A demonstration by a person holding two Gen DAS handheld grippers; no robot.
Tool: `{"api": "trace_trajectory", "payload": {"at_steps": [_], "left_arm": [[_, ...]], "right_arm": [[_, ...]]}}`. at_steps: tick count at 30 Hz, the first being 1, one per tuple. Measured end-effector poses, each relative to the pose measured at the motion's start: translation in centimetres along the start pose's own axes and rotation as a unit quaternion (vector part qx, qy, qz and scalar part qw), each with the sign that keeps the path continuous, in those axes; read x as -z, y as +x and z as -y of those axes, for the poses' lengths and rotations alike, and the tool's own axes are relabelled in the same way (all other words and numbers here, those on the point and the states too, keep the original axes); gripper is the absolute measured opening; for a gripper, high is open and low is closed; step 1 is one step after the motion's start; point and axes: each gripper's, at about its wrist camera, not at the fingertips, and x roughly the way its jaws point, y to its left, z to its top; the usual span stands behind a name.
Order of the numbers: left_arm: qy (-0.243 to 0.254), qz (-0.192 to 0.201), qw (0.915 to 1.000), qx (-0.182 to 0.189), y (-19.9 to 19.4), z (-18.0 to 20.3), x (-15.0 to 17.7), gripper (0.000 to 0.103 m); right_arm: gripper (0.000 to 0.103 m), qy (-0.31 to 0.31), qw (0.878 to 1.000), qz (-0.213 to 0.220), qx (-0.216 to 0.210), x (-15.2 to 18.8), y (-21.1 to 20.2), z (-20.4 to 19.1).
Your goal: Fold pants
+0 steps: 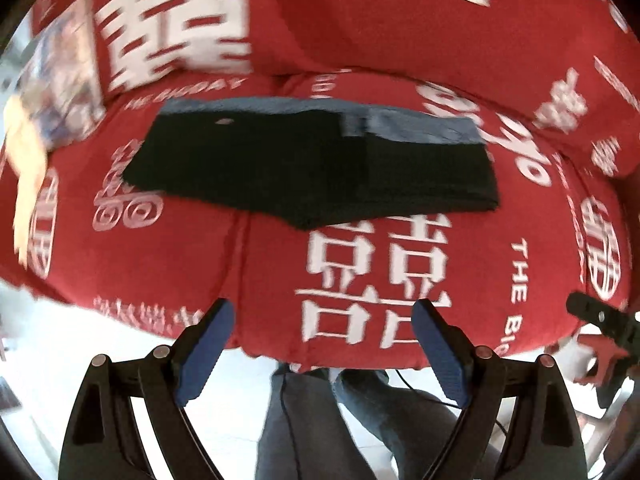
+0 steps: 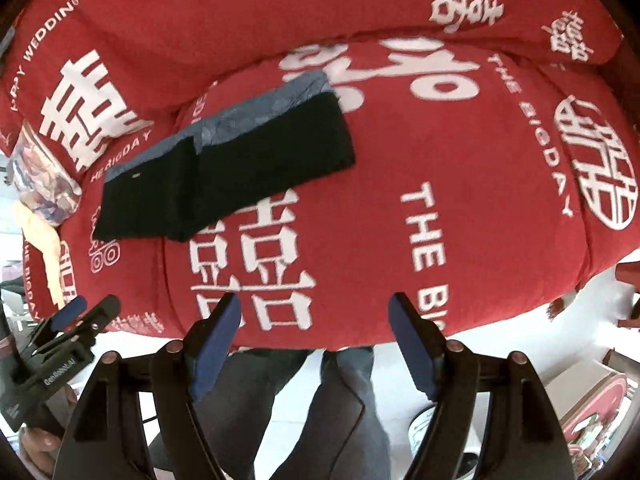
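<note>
Nearest the left gripper (image 1: 324, 320), its two blue-padded fingers (image 1: 206, 350) stand spread wide with nothing between them — released. Directly below them in the left wrist view are a person's legs (image 1: 320, 420) in grey-blue trousers on a pale floor (image 1: 224, 412). Off to its right edge the other tool shows as a dark tip.

The right gripper (image 2: 316, 316) is likewise released, its blue pads (image 2: 414, 350) apart and empty. In the right wrist view the left gripper appears low at the left side, beside the right one and apart from it.

Just beyond both sets of fingertips runs the front edge of a red cover (image 1: 460, 260) printed with large white characters and the words "THE BIG DAY".

Farther ahead on that cover lie the pants (image 1: 312, 168) — dark, folded into a flat compact rectangle with a blue-grey band along the far edge. They sit well clear of both grippers, straight ahead of the left one and ahead-left of the right one (image 2: 224, 168).

Beyond the pants rises a red cushion (image 1: 400, 12) in the same print, and at the far left a patterned bundle (image 2: 44, 172).
</note>
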Motion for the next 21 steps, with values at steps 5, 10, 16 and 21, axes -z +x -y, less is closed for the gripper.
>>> {"api": "trace_trajectory", "payload": {"at_steps": [5, 10, 16, 21], "left_arm": [[-0.045, 0.0, 0.9989, -0.012, 0.3, -4.9, 0.3, 0.091], [-0.086, -0.018, 0.9959, -0.019, 1.8, -11.8, 0.3, 0.091], [-0.136, -0.038, 0.9898, -0.019, 3.7, -20.4, -1.9, 0.091], [-0.13, -0.045, 0.9903, -0.018, 5.6, -24.2, -4.9, 0.091]], "right_arm": [[0.079, -0.045, 0.999, -0.002, -0.002, -0.7, 1.0, -4.8], [0.079, -0.088, 0.995, -0.039, -0.009, -1.4, 4.6, -12.0], [0.079, -0.183, 0.981, -0.067, -0.018, -1.6, 7.6, -23.4], [0.079, -0.182, 0.979, -0.086, -0.018, -2.6, 9.9, -28.1]]}}
